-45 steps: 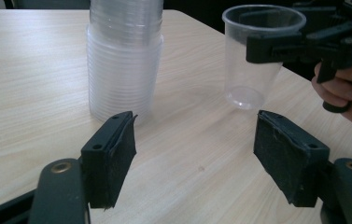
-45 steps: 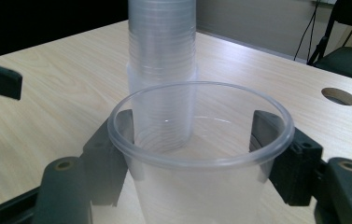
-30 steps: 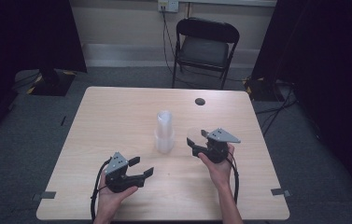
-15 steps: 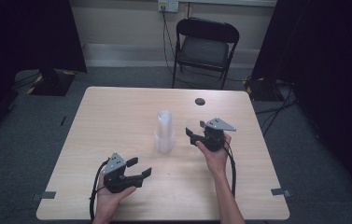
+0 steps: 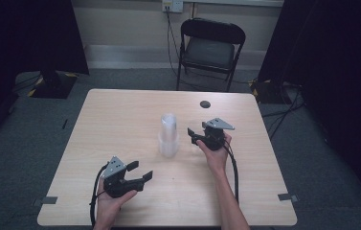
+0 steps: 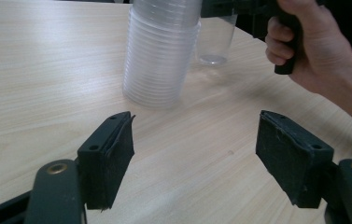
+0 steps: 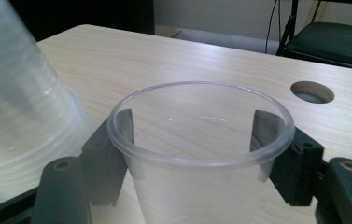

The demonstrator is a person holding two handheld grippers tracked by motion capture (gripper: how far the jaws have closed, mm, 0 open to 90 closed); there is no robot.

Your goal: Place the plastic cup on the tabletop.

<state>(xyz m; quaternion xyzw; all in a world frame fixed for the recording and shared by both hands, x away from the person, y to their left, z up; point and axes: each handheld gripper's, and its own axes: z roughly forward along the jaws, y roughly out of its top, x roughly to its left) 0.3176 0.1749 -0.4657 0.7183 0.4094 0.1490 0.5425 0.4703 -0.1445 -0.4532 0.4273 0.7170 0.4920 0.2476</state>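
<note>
A tall upside-down stack of clear plastic cups [image 5: 168,136] stands at the table's middle, seen close in the left gripper view [image 6: 159,56] and blurred at the left of the right gripper view [image 7: 15,102]. Just right of the stack, my right gripper [image 5: 194,135] holds a single clear cup [image 7: 197,140] upright, one jaw pressed on each side below its rim. That cup [image 6: 214,39] has its base at the tabletop. My left gripper [image 5: 140,171] rests near the front left, open, with nothing between its jaws [image 6: 197,158], and it points toward the stack.
The light wooden table [image 5: 120,124] has a round cable hole [image 5: 205,104] at its far right. A black folding chair [image 5: 211,48] stands behind the table. Black curtains hang on both sides and cables lie on the grey carpet.
My right gripper has moved forward and left, closer to the cup stack. The left gripper has stayed where it was.
</note>
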